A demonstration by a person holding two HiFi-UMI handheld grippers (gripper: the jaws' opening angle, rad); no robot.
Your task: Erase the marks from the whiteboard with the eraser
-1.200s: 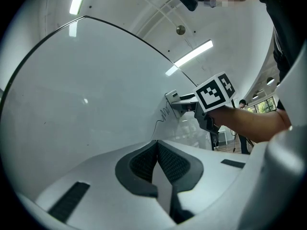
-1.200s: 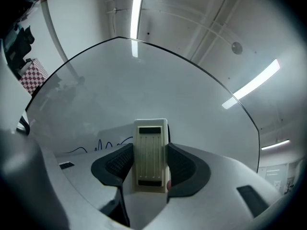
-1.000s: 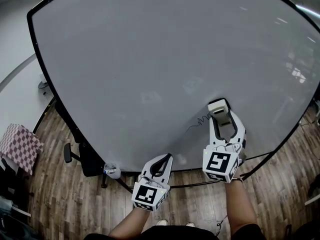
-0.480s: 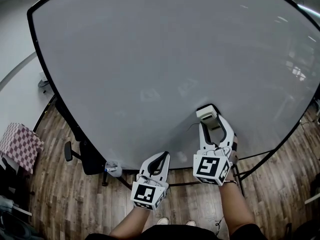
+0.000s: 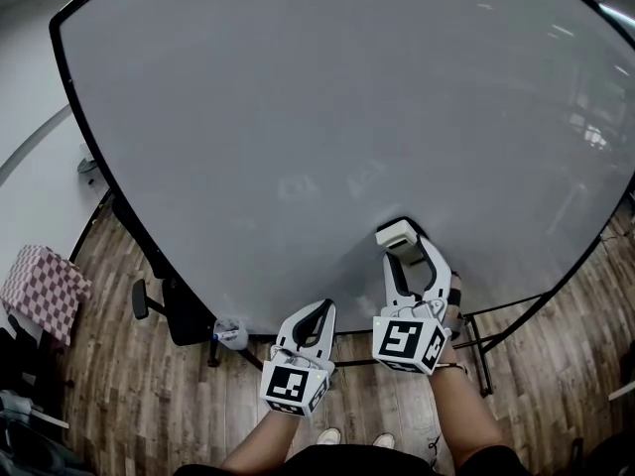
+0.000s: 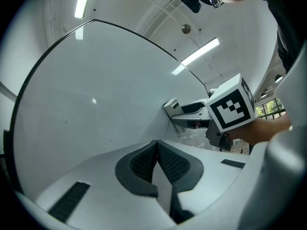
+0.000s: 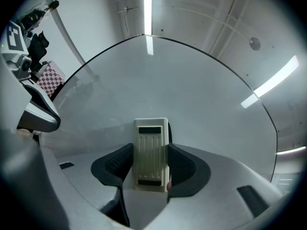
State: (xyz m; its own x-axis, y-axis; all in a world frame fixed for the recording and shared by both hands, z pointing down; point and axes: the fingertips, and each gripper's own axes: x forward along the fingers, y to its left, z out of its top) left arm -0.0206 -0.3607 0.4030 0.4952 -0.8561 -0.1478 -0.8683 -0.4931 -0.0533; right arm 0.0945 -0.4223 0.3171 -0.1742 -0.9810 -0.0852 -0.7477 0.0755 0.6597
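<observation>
I had the eraser (image 7: 151, 152) clamped across its width in the right gripper (image 7: 151, 166), the dark ribbed pads (image 7: 116, 164) closed only as far as its two long sides. It was a cream plastic block, oblong with rounded corners, its back scored with lengthwise grooves and a dark rectangular slot at each end; a black strip showed along one edge. From the head view the eraser (image 5: 397, 234) lay against the whiteboard (image 5: 298, 117), low on it and right of centre, with the right gripper (image 5: 405, 248) behind it. The board was smooth, pale grey and glossy, framed in thin black. The left gripper (image 6: 157, 159) was closed with nothing in it, its pads meeting, and it hung by the board's lower edge (image 5: 316, 317) over the wood-plank floor (image 5: 119, 385).
</observation>
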